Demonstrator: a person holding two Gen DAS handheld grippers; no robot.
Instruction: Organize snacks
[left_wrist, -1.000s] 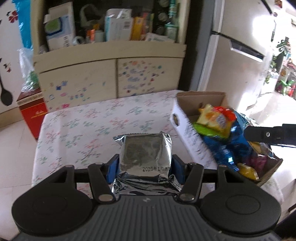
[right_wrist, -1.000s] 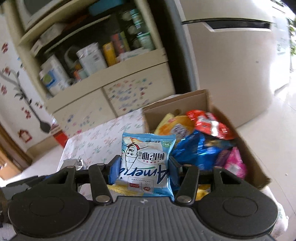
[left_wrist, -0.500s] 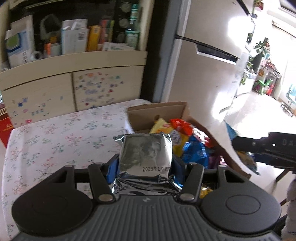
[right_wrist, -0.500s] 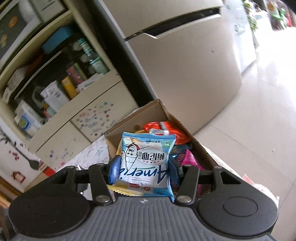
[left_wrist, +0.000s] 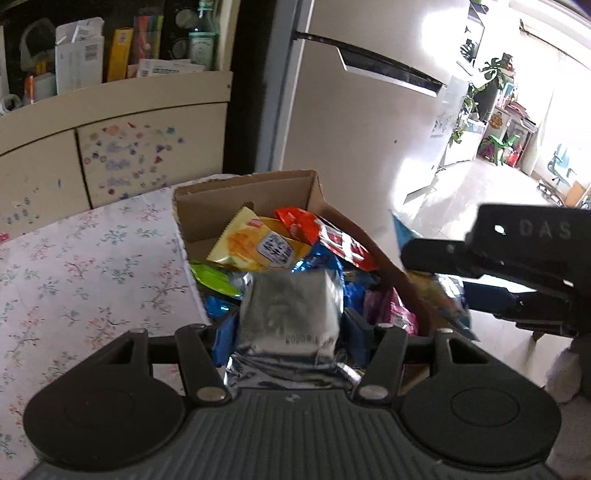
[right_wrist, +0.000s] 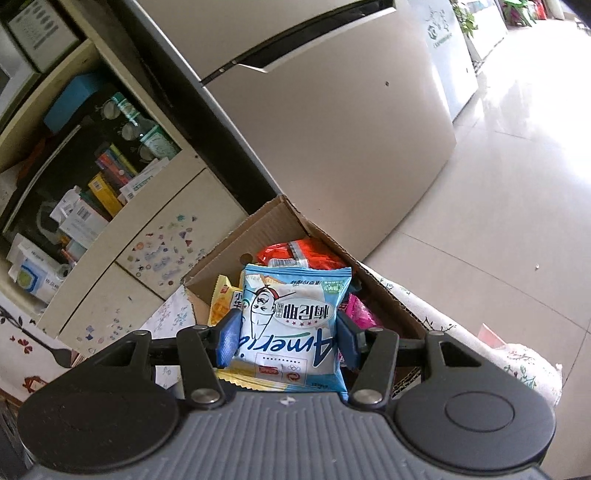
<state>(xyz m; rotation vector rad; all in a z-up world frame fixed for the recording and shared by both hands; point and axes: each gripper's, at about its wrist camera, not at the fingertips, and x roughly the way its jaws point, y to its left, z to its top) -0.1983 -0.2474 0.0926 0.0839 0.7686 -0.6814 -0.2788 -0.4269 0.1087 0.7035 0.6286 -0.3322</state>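
Left gripper, jaws narrowed against the flanks of a silver foil packet that stands upright between the blue pads, its crimped lower seam nearest the camera and its long axis running forward along the fingers. Right gripper, a blue-and-white snack bag between its blue pads, long axis likewise forward; these jaws have just been opening, and a narrow gap seems to show at each pad, so the hold appears loosened or released. Directly ahead of and below both grippers lies the open cardboard box, already heaped with snack packs, on the flower-patterned bench. In the left wrist view the right gripper sits beyond the box's right wall. The right gripper appears the nearer to depositing; the left packet's release likely follows once centred over the heap.
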